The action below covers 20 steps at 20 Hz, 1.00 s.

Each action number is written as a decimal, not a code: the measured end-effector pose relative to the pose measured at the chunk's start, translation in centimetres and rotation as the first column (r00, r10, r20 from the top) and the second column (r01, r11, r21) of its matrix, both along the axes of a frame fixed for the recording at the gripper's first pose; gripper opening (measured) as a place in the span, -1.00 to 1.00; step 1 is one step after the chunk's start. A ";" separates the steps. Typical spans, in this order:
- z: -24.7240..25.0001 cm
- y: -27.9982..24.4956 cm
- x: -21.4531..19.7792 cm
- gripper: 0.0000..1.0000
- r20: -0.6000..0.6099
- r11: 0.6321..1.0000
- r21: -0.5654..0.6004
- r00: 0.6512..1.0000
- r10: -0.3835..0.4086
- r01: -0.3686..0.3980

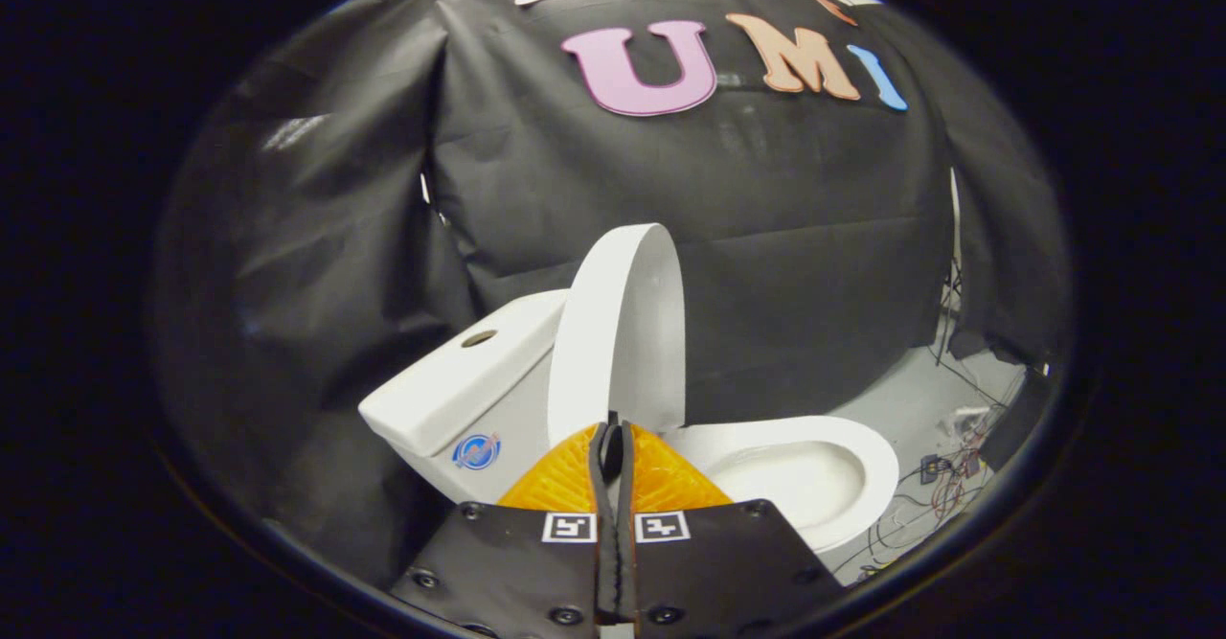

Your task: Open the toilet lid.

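A white toilet stands ahead of me against the black cloth wall. Its lid (621,328) stands raised, nearly upright, leaning back toward the tank (460,390). The seat and bowl (814,471) lie uncovered to the right of the lid. My gripper (613,433) is shut, its two fingers pressed together with nothing between them. The fingertips sit just in front of the lower edge of the raised lid; whether they touch it I cannot tell.
The tank top has a round flush hole (479,338). Loose cables and small electronics (943,486) lie on the grey floor to the right of the bowl. Black cloth hangs close behind and to the left of the toilet.
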<state>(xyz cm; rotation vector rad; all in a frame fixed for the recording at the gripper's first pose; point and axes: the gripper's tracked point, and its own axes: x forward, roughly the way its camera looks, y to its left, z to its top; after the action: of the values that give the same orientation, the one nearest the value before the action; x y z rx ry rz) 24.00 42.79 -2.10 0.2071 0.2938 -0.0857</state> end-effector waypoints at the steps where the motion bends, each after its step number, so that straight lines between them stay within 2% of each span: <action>1: 0.1 0.5 0.2 -0.99 0.003 1.000 -0.003 1.000 0.011 -0.011; 7: 0.3 3.7 1.6 -0.99 0.023 0.998 -0.035 0.998 0.055 -0.054; 17: 0.4 7.6 3.3 -0.99 0.067 0.992 -0.122 0.997 0.046 -0.037; 20: 0.4 8.2 3.7 -0.85 0.081 0.987 -0.156 0.995 0.051 -0.038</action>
<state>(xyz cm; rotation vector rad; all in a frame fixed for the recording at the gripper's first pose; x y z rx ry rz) 27.73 50.97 -1.70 0.0504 0.2057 -0.0546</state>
